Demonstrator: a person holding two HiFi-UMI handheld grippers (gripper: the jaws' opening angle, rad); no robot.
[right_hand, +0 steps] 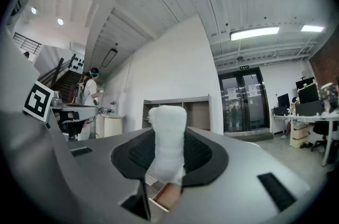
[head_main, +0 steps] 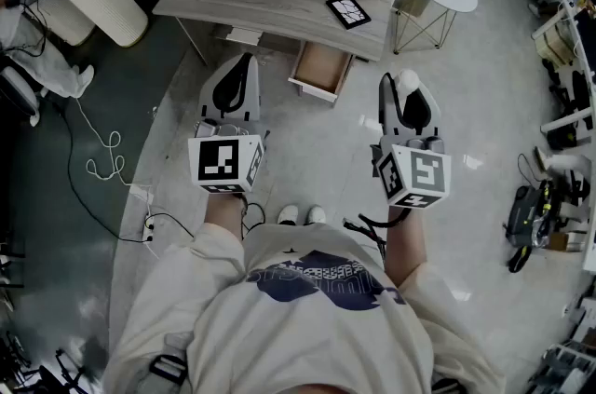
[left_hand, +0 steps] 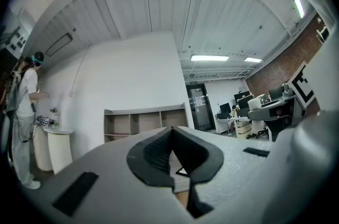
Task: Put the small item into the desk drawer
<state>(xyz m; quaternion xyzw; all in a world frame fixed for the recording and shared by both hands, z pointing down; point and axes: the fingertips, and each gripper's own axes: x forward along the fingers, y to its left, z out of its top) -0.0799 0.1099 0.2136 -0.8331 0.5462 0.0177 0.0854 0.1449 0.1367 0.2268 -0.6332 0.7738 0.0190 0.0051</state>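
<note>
Head overhead; gripper views seemingly facing desk [head_main: 270, 1]

Office, desks [right_hand: 304, 118], monitors [right_hand: 309, 93], glass doors [right_hand: 241, 101]

White small item [right_hand: 167, 138] against black ribbed pads [right_hand: 201, 157]. The desk [head_main: 270, 1] is pale grey wood grain, its drawer [head_main: 319, 69] tan inside (the cubes [head_main: 226, 162] carry black-and-white square markers). Shirt [head_main: 279, 318] cream, navy print.
</note>
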